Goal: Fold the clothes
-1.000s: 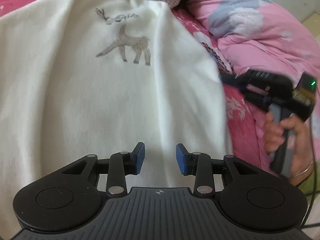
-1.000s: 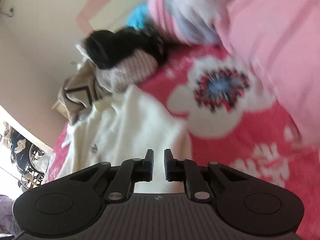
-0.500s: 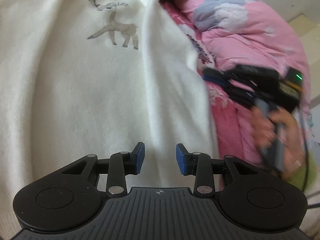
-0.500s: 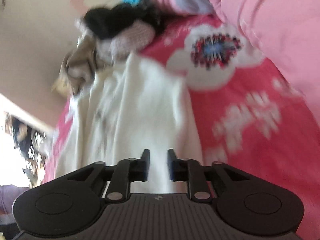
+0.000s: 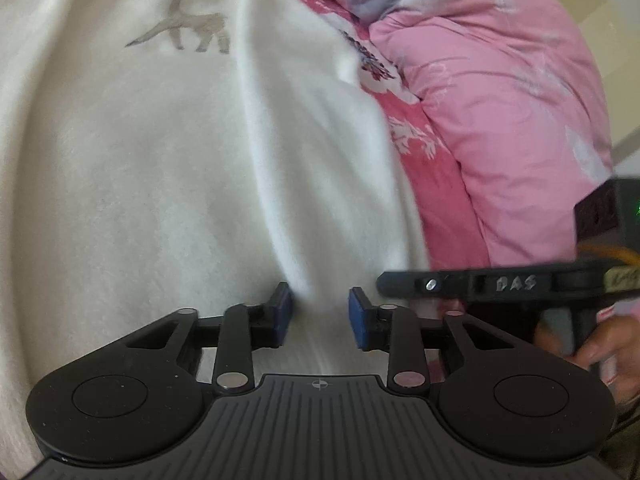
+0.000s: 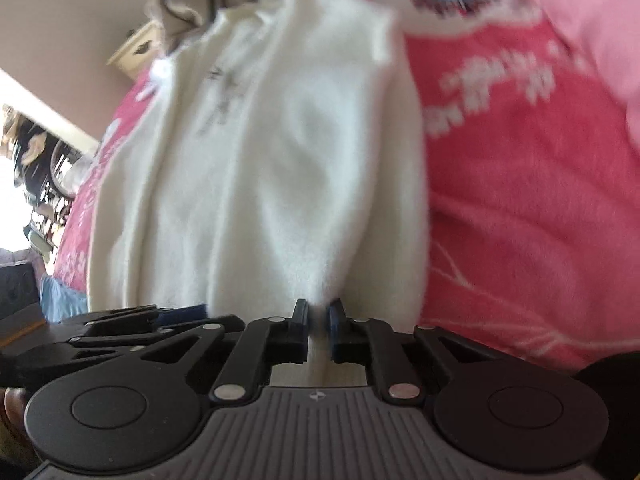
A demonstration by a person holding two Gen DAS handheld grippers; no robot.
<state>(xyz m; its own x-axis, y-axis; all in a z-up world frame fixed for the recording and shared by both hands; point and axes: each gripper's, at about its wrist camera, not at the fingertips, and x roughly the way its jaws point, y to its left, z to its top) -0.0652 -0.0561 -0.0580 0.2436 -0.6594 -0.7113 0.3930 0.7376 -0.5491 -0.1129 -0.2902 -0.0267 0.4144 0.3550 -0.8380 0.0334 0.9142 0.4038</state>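
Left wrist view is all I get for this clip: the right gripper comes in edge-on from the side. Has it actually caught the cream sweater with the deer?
Observer: Yes. In the right wrist view the right gripper is shut on a raised ridge of the sweater, at its near edge.
Operator: Is anything lying past the sweater's far end?
Observer: A beige garment with dark trim is bunched up there.

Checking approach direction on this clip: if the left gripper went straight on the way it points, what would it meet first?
Most likely the white sweater: its cloth fills the view beyond the left gripper, and a raised fold already lies between the narrowing jaws. Depth is unclear.
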